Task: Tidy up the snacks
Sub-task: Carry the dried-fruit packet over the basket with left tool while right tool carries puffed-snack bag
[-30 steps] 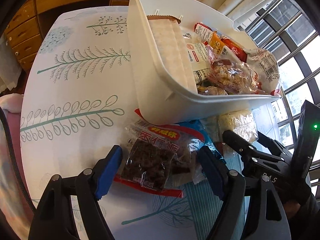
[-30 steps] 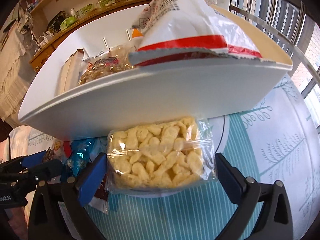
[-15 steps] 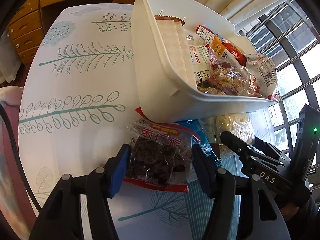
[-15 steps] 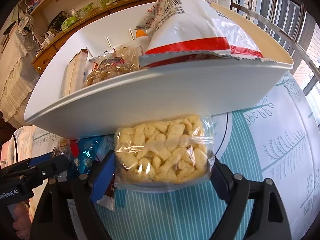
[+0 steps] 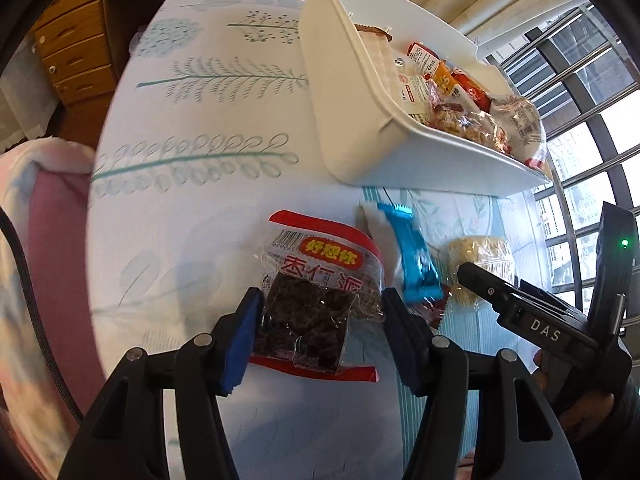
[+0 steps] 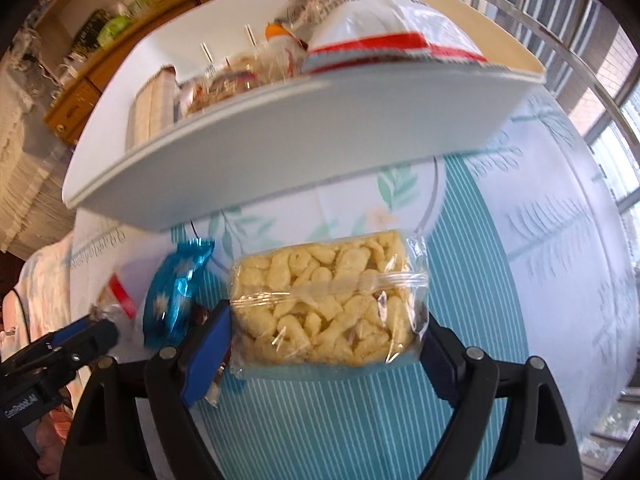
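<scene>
Through the left wrist camera I see my left gripper (image 5: 320, 328) pinching a red-edged packet of dark dried fruit (image 5: 316, 300); both blue pads (image 5: 240, 344) press into its sides and the packet sits between them above the leaf-print tablecloth (image 5: 192, 112). Just right of it a blue foil wrapper (image 5: 416, 260) lies on the cloth. Further right, the black finger of my right gripper (image 5: 520, 312) reaches against a clear bag of pale puffed snack (image 5: 480, 260). Beyond both stands the white bin (image 5: 352, 112), already loaded with mixed packets, near the packet I hold but not touching it.

From the right wrist camera, my right gripper (image 6: 328, 344) is clamped on the puffed snack bag (image 6: 332, 300), pads squeezing its two sides, the bag just in front of the bin's near wall (image 6: 280, 140). The blue wrapper (image 6: 176, 288) lies just left of my left pad.

Only this view shows the big white-and-red bag (image 6: 380, 28) riding on top of the bin's load, and the left gripper's finger (image 6: 80, 340) low at left. Only the other view shows the wooden drawers (image 5: 76, 44) past the table and the fruit packet's label.
</scene>
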A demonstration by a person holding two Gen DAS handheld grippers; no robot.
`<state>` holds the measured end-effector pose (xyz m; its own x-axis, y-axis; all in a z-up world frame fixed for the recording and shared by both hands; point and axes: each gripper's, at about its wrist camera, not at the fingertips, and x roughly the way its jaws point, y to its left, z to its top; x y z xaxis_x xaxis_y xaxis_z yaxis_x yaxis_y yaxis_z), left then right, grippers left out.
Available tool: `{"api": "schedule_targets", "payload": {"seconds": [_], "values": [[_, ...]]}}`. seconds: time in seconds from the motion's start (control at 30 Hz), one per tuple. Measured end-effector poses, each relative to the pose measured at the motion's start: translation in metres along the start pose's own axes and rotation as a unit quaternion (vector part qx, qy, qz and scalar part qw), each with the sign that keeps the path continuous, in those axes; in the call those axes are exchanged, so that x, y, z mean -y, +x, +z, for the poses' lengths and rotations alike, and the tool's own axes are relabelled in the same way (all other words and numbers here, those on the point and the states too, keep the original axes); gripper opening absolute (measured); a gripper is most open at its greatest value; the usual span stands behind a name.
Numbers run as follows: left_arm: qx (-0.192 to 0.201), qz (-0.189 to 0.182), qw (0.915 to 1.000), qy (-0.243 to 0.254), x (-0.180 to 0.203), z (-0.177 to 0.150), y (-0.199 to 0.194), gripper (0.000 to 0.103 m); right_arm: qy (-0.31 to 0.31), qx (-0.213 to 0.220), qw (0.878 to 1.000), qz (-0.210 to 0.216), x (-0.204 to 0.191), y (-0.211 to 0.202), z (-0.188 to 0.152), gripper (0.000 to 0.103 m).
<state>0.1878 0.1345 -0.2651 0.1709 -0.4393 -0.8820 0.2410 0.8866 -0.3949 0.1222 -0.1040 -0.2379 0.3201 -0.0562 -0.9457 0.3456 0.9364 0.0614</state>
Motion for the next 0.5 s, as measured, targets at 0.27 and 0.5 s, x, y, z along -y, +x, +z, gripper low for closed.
{"api": "schedule_targets", "payload": {"seconds": [0.27, 0.5], "values": [[-0.003, -0.007, 0.9999, 0.01, 0.012, -0.02, -0.049, 0.058, 0.045, -0.043, 0.998, -0.012, 0.002, -0.032, -0.017, 0.086], [0.005, -0.028, 0.9992, 0.028, 0.033, -0.02, -0.093, 0.058, 0.056, -0.043, 0.997, 0.009, -0.004, -0.076, -0.016, 0.086]]}}
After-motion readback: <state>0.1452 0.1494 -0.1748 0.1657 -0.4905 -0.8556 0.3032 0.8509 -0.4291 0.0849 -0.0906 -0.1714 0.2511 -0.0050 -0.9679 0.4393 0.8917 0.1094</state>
